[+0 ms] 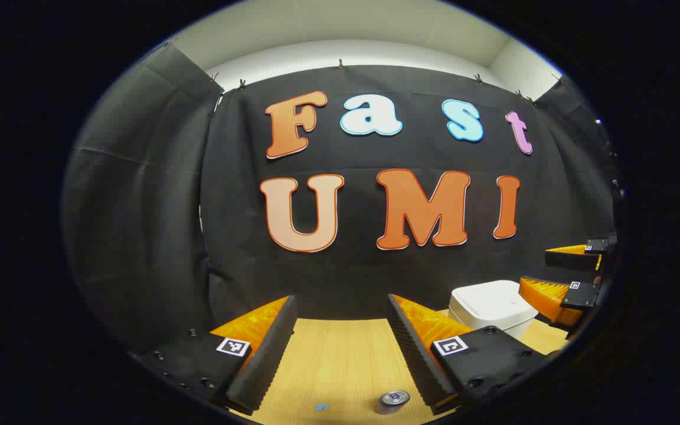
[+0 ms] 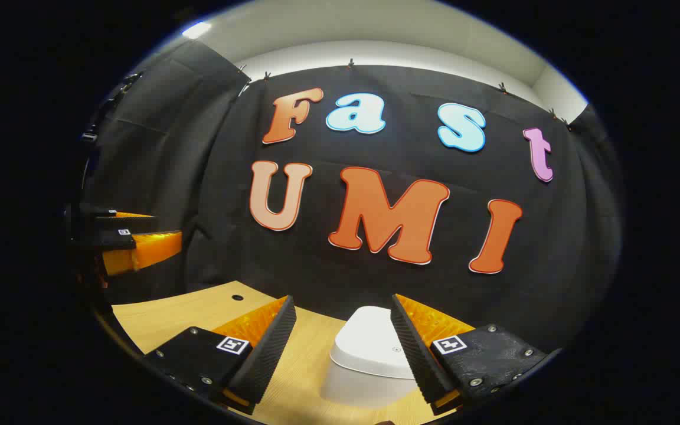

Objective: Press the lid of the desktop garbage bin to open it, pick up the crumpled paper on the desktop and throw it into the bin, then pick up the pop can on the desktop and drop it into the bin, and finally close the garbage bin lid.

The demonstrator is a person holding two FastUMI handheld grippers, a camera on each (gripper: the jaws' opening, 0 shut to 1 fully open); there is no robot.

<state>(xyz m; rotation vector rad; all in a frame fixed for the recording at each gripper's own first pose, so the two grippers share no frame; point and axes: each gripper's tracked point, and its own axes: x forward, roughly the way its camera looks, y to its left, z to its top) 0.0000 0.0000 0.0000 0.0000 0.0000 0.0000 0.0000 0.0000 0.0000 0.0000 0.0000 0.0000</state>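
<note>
Right gripper view is showing the garbage bin [image 2: 375, 348] straight ahead of and just below the right gripper [image 2: 343, 339], framed between its two fingers, with its lid [image 2: 375, 336] lying flat and shut. The bin is being carried by the wooden desktop [image 2: 198, 307], toward the back edge beside the booth's black wall. The right gripper's jaws are being held wide apart with nothing between them but air; no finger is touching the lid.

From the left gripper view, the same bin [image 1: 493, 307] is being seen off to the right, toward the back edge of the desktop [image 1: 340, 360], with the right gripper [image 1: 573, 274] hanging just beside it on its far right. The left gripper [image 1: 343, 348] is likewise being held wide open and empty, pointing at bare wood. The pop can [image 1: 393, 401] is standing upright near the front edge, close below the left gripper's right finger, its round top facing up. A small blue speck [image 1: 321, 406] is lying left of it. The crumpled paper cannot be made out.

The opening step is judged as not yet done. The right gripper is judged the nearer one for pressing the lid: the bin lies directly forward and down from it, so a short downward push is being called for.
</note>
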